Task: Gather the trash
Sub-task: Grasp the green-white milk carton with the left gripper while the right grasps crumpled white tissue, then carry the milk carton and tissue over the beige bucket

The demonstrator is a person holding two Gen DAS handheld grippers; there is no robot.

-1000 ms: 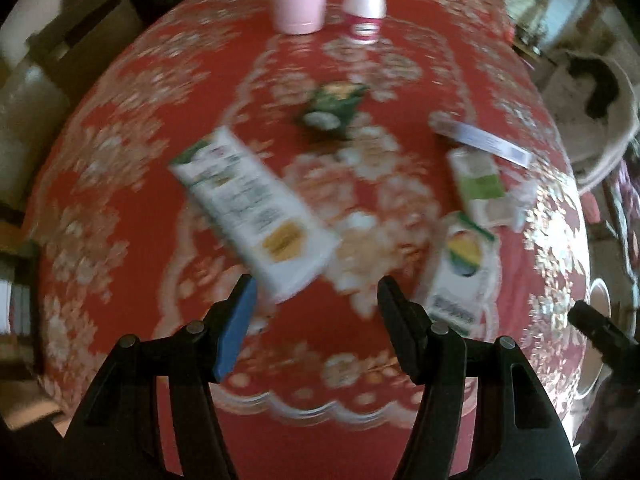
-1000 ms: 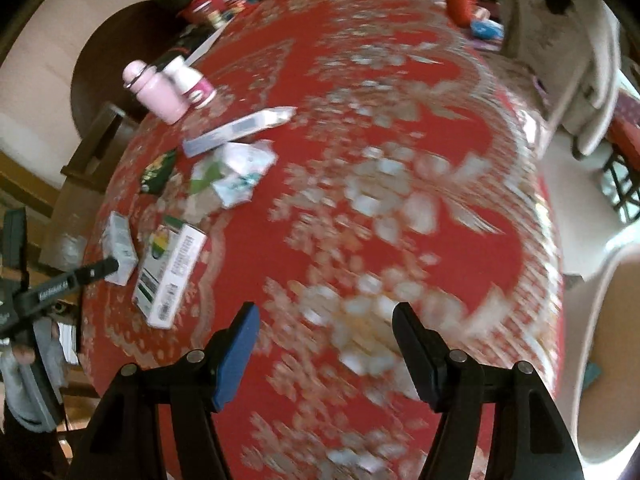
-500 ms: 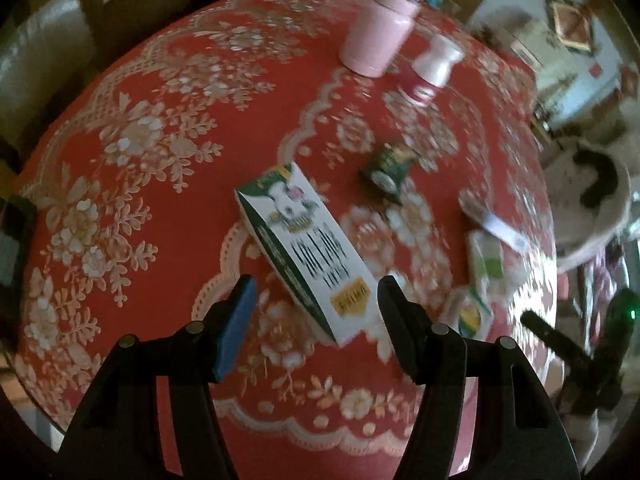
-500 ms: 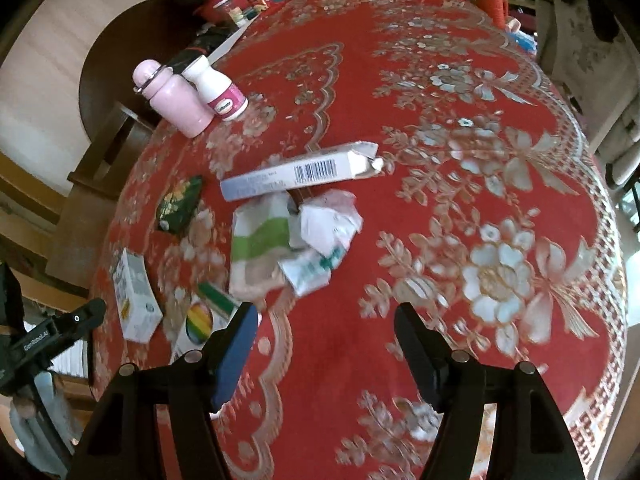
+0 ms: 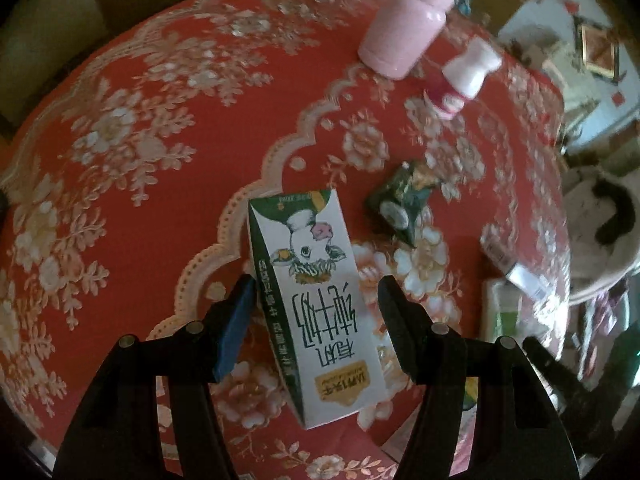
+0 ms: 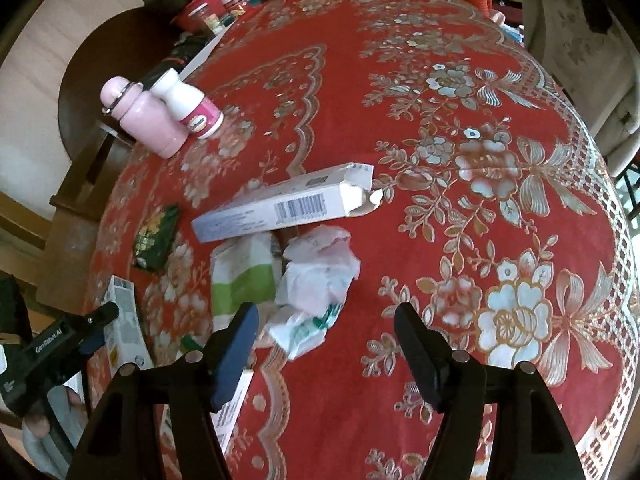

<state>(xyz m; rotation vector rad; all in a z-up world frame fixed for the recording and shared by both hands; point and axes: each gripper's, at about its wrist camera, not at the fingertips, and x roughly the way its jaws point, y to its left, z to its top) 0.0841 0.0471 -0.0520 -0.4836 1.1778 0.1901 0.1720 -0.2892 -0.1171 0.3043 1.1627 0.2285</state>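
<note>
The left gripper point(image 5: 314, 312) stands with jaws apart, straddling the milk carton point(image 5: 316, 308), which lies flat on the red tablecloth point(image 5: 160, 128). Neither pad presses on the carton; a gap shows on each side, wider on the right. The right gripper point(image 6: 326, 344) also stands with jaws apart and holds nothing; crumpled paper point(image 6: 316, 280) lies just beyond its left jaw.

Relative to the carton: a dark green wrapper point(image 5: 404, 204) lies near, up and to the right; a pink bottle point(image 5: 404, 36) and a white bottle point(image 5: 460, 80) stand well beyond it. Further trash, a long opened box point(image 6: 280, 208) and a green-and-white packet point(image 6: 244, 276), lies off to the right of the carton.

Risks, as judged:
- The carton sits skewed between the jaws; closing may twist it or squeeze one corner only.
- A light empty carton may crush or slip out.
- The right gripper is offset from the paper; closing here would likely miss it or pinch cloth.
- The upright bottles may be taken for trash.
</note>
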